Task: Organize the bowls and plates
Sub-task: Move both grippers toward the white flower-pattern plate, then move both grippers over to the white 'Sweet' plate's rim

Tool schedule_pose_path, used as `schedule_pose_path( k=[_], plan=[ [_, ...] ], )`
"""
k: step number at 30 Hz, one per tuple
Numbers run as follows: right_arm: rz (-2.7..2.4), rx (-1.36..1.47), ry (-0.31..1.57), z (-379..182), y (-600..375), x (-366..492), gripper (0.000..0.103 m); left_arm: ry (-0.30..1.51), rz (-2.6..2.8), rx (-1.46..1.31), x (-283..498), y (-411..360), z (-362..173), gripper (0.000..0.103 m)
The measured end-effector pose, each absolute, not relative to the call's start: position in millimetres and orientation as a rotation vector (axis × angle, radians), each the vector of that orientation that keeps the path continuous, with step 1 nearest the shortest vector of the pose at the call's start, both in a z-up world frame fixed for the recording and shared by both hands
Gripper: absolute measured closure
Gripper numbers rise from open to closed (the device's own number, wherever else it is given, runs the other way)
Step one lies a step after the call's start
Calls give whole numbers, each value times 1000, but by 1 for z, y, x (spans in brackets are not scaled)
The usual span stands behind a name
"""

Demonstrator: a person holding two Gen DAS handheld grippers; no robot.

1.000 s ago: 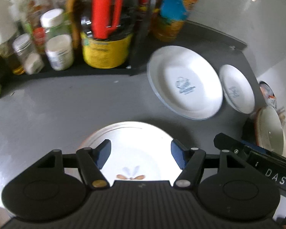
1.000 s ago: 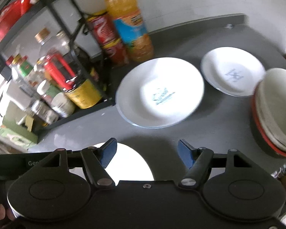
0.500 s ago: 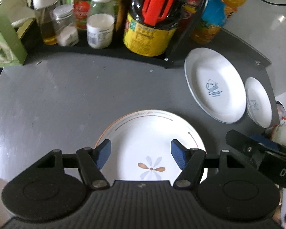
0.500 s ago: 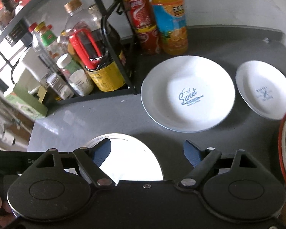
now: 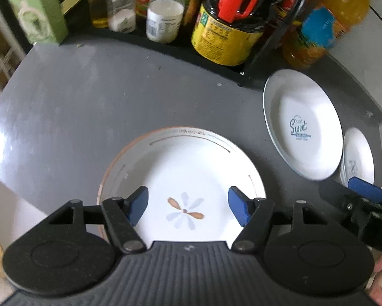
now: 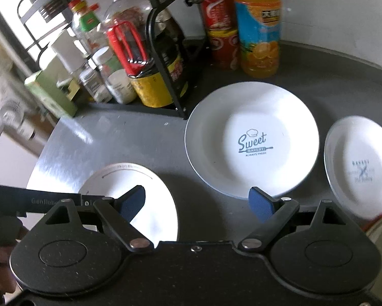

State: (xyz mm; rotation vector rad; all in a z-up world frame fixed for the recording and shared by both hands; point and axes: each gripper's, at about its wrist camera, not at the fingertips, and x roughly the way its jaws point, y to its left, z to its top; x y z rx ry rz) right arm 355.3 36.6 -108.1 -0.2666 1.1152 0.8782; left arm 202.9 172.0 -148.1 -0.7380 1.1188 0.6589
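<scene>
**Both claws pulled back above three separate plates**

Over the last second both cameras had risen and drawn back, so more of the grey tabletop point(image 5: 94, 107) showed than before. In the left wrist view the flower plate point(image 5: 183, 178), before half hidden under the left claw point(image 5: 188, 205), was now seen almost whole. The left claw hung over its near half with the blue pads spread wide and nothing between them. The right claw point(image 6: 198, 202) had opened a little more than a second ago; it was also spread and empty, above bare tabletop between the flower plate at 9 o'clock and the Sweet plate point(image 6: 252, 137) at 12 o'clock.

No plate had moved, so I judged that the stacking was not yet begun and the claws were only lining up for a first grasp.

In the right wrist view the small plate point(image 6: 361, 168) lay at 2 o'clock, just beside the Sweet plate; whether the rims touched I could not tell. At 4 o'clock a blurred pale rim was perhaps a bowl. The black rack point(image 6: 165, 58) with bottles stood at 11 o'clock, its foot very near the Sweet plate. The flower plate lay near the tabletop edge at 8 o'clock in the left wrist view. Free room was the bare surface at 10 to 11 o'clock
</scene>
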Motion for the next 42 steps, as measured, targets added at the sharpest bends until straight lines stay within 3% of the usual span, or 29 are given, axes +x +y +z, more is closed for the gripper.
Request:
schedule_pose_path(
  k=[20, 42],
  plan=[
    [1182, -491, 1058, -104, 31, 397, 14, 935, 912, -991, 207, 113, -146, 36],
    [1214, -605, 1019, -108, 19, 448, 14, 836, 1019, -1082, 245, 80, -167, 36]
  ],
)
